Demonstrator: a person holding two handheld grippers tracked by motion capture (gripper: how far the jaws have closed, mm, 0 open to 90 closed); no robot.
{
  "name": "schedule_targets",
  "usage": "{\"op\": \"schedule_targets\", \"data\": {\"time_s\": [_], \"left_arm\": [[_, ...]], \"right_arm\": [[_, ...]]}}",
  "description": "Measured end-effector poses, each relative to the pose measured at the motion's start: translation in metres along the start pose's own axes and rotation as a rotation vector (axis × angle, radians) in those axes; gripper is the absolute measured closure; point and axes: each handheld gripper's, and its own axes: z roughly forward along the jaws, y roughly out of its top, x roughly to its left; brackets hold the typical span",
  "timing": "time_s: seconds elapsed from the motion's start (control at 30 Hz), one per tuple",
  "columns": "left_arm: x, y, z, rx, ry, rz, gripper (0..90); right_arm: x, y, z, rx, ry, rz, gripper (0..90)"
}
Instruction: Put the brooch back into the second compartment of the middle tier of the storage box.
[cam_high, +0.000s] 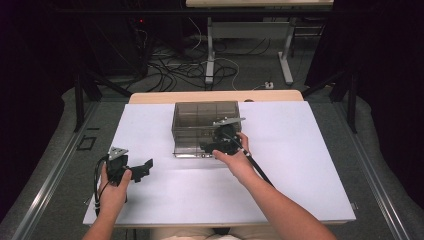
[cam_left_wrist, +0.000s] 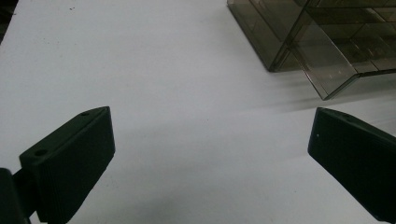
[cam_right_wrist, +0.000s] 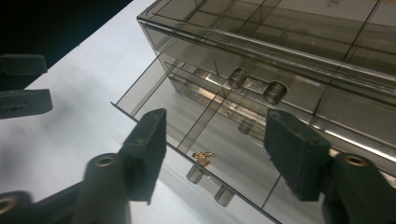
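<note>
At the middle of the white bench (cam_high: 300, 165) stands a smoke-tinted plastic drawer box (cam_high: 200, 116), and our right claw (cam_right_wrist: 215, 149) hangs over its lowest drawer (cam_right_wrist: 159, 105), which is pulled out toward us. In the right gripper view a small gold trinket (cam_right_wrist: 203, 157) lies on the drawer's floor, in a compartment just behind the front wall with its 2 peg handles. The right claw's jaws stand apart with nothing between the pads, so we judge the trinket has just been let go and the placing step is finished. Our left claw (cam_high: 142, 167) rests well off to the left, jaws wide and empty, in the left hand (cam_high: 112, 187). Next we need to push the drawer shut: the right claw should back away, then press squarely on the front wall so the drawer slides in straight.
</note>
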Motion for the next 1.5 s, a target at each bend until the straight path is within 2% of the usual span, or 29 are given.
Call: {"op": "schedule_targets", "data": {"time_s": [0.2,0.5,0.63,0.97,1.17,1.4,1.5], "left_arm": [[-0.001,0.0,0.001,0.001,-0.004,-0.003,0.7],[-0.001,-0.001,0.001,0.002,-0.006,-0.005,0.7],[-0.001,-0.001,0.0,0.003,-0.006,-0.006,0.7],[-0.001,-0.001,0.0,0.006,-0.001,0.0,0.7],[-0.002,-0.001,0.0,0.006,0.0,0.001,0.7],[-0.002,-0.001,-0.001,0.005,-0.001,0.003,0.7],[-0.002,-0.001,0.0,0.005,-0.002,0.001,0.7]], "right_arm": [[0.001,0.0,-0.005,-0.004,-0.015,-0.011,28.1],[0.001,0.0,-0.018,-0.06,-0.061,-0.003,16.4],[-0.002,-0.001,-0.024,-0.063,-0.069,0.002,15.4],[-0.01,-0.005,-0.046,-0.089,-0.092,0.059,14.0],[-0.017,-0.011,-0.058,-0.107,-0.099,0.034,5.5],[-0.025,-0.019,-0.069,-0.11,-0.094,0.043,0.0],[-0.029,-0.023,-0.077,-0.109,-0.097,0.065,0.0]]}}
